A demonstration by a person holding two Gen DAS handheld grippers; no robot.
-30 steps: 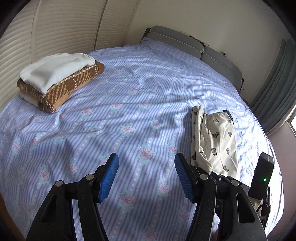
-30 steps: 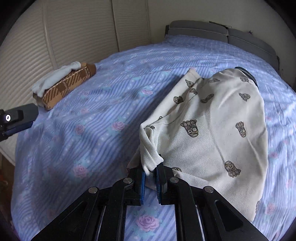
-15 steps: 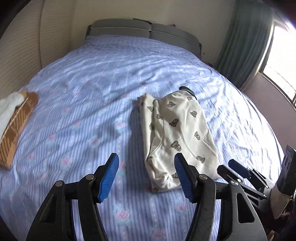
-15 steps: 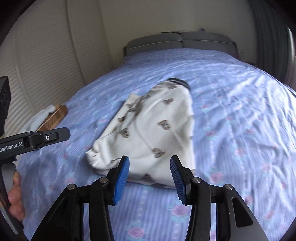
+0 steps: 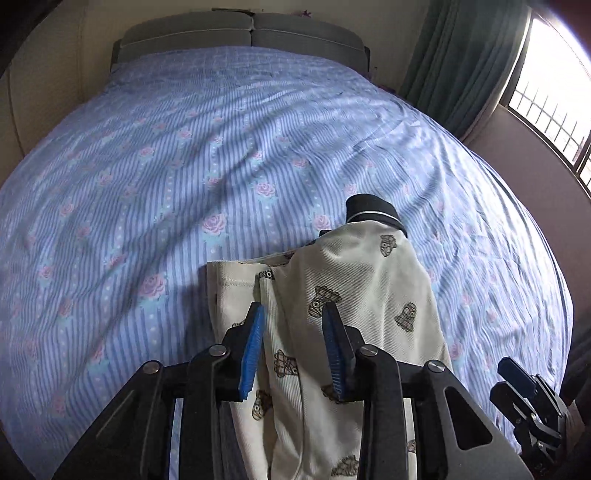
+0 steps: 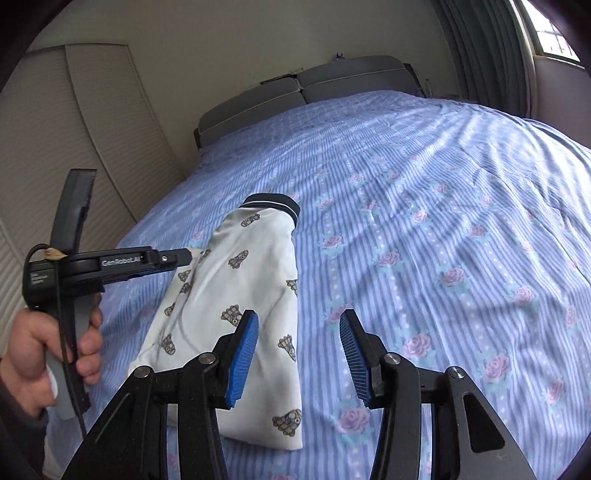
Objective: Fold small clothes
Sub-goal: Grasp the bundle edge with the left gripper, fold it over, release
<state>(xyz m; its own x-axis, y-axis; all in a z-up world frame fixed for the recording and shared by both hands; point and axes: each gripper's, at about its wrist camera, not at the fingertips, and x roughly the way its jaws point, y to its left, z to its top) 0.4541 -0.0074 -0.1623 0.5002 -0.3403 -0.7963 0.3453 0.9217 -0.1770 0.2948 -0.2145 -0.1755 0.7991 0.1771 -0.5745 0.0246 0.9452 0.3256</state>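
Note:
A cream garment [image 5: 354, 280] with small brown prints and a dark collar [image 5: 373, 210] lies folded lengthwise on the blue striped rose bedspread [image 5: 184, 166]. My left gripper [image 5: 292, 308] hovers over its left half. Its jaws are closing, with cloth under the gap, and the blue pads do not press on anything. In the right wrist view the same garment [image 6: 258, 266] runs away from me. My right gripper [image 6: 298, 315] stands open above its near right edge, empty. A hand [image 6: 37, 343] holds the left gripper [image 6: 177, 256] over the garment's left side.
A grey padded headboard [image 5: 251, 33] closes off the far end of the bed. Green curtains [image 5: 461, 55] and a bright window [image 5: 546, 99] are at the right. Louvred cream doors [image 6: 92, 129] line the left wall. The bedspread spreads wide on both sides of the garment.
The right gripper let go of the garment's edge, opened and drew back. The left gripper swung away from the folded pile to above the garment, and its jaws narrowed.

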